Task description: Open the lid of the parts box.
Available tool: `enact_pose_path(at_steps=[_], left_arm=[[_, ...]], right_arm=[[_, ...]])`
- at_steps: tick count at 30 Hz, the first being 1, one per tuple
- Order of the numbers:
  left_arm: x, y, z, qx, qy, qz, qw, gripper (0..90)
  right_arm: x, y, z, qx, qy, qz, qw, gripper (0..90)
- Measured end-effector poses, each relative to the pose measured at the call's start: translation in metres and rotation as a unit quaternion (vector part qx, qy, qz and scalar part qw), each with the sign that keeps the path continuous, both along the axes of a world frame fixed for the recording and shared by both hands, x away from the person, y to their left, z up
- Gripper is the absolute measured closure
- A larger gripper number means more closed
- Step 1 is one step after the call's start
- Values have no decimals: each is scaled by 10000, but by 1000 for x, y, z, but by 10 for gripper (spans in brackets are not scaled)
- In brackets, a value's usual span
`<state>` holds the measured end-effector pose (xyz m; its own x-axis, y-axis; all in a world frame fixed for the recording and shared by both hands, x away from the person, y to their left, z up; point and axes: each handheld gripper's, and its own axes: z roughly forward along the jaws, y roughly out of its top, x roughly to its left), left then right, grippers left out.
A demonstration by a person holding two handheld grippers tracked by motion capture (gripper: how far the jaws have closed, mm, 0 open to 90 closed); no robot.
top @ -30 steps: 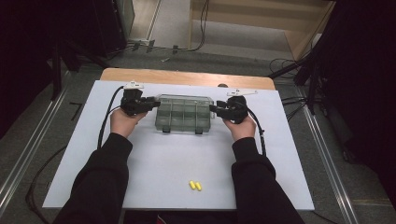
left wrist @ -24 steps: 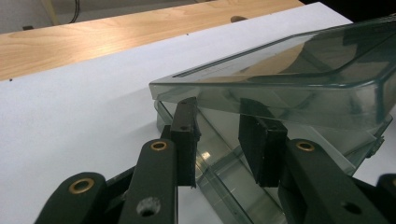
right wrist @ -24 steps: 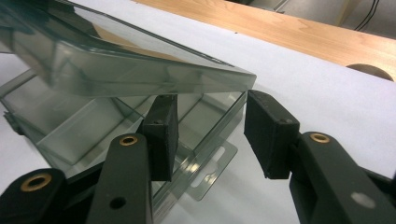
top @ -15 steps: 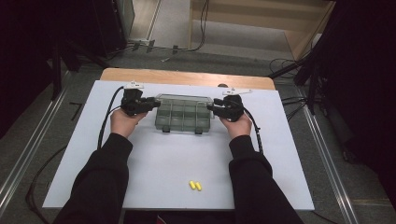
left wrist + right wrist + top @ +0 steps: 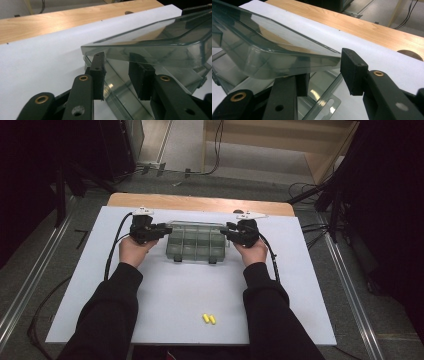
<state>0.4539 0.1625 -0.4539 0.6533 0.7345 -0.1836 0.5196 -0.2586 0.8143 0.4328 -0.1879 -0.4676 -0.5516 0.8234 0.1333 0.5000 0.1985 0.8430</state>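
Black sleeves (image 5: 112,310) are worn; black grippers with brass-ringed pivots (image 5: 83,78), square fingers (image 5: 353,71), grey plates (image 5: 250,214) and black cables (image 5: 114,245) are seen

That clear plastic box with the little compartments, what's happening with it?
A person at a white-covered table holds a black two-fingered gripper in each hand, one at each end of the clear plastic compartment box. The left gripper and the right gripper have their fingers open around the edge of the box's transparent hinged lid, which stands partly raised above the tray. Two small yellow pieces lie apart near the table's front edge.
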Motion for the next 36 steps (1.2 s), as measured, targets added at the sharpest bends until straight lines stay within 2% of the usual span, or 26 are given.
enact_pose_path(at_steps=[5, 6, 10, 12, 22, 27, 31, 36], left_arm=[[6, -1, 7, 88, 6, -15, 10000, 638], [7, -2, 9, 136, -27, -22, 9999, 638], [13, -4, 13, 61, -1, -126, 9999, 624], [16, -5, 13, 141, -65, -108, 9998, 622], [27, -8, 9, 74, -33, 0, 10000, 623], [31, -10, 8, 128, -131, 67, 9998, 625], [34, -11, 7, 57, -136, 127, 9998, 627], [37, -14, 3, 47, -265, 255, 9993, 625]], right_arm=[[4, 0, 5, -43, 42, 20, 10000, 580], [5, 0, 7, -21, 48, 10, 10000, 580], [9, -1, 9, 100, 70, -13, 9999, 580], [11, -1, 10, 90, 62, -28, 9999, 580], [20, 1, 9, 142, 45, -148, 9998, 579], [21, 4, 7, 177, -43, -230, 9996, 560], [24, 6, 4, 126, -172, -273, 9994, 552], [32, 9, -1, 141, -91, -391, 9991, 540]])
